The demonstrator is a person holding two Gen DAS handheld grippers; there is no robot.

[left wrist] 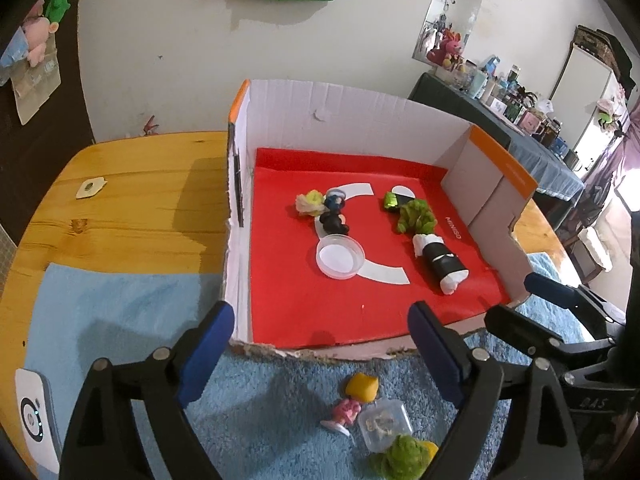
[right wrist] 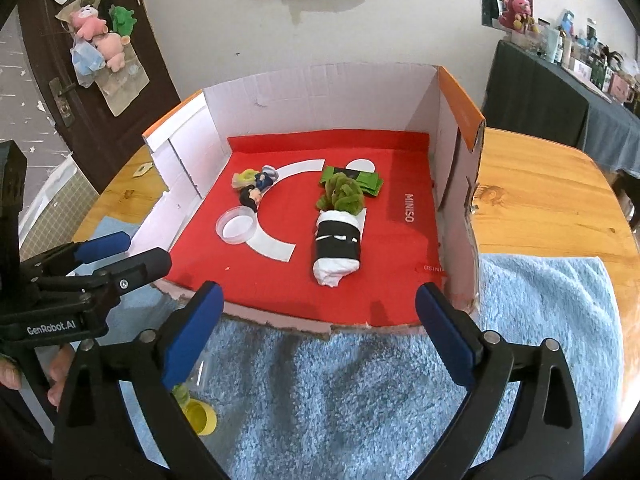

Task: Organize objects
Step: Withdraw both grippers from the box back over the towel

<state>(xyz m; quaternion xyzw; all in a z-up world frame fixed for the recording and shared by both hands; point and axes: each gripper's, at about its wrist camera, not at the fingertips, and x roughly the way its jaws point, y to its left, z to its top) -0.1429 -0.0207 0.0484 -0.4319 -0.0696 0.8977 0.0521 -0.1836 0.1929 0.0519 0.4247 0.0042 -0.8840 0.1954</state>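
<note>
Nearest the left wrist camera, three loose items are seen on the blue towel (left wrist: 280, 420) at its near edge: a pink figurine (left wrist: 352, 404), a clear square case (left wrist: 384, 424) and a green plush (left wrist: 404, 458). The left gripper (left wrist: 320, 344) is held apart and empty above them. Crowding could cause the case to be nudged during a pick.

From the right wrist, the right gripper (right wrist: 320, 328) is likewise spread, empty, before the open box (right wrist: 448, 208), where one rolled bundle (right wrist: 336, 248) and one clear dish (right wrist: 236, 226) are counted.
</note>
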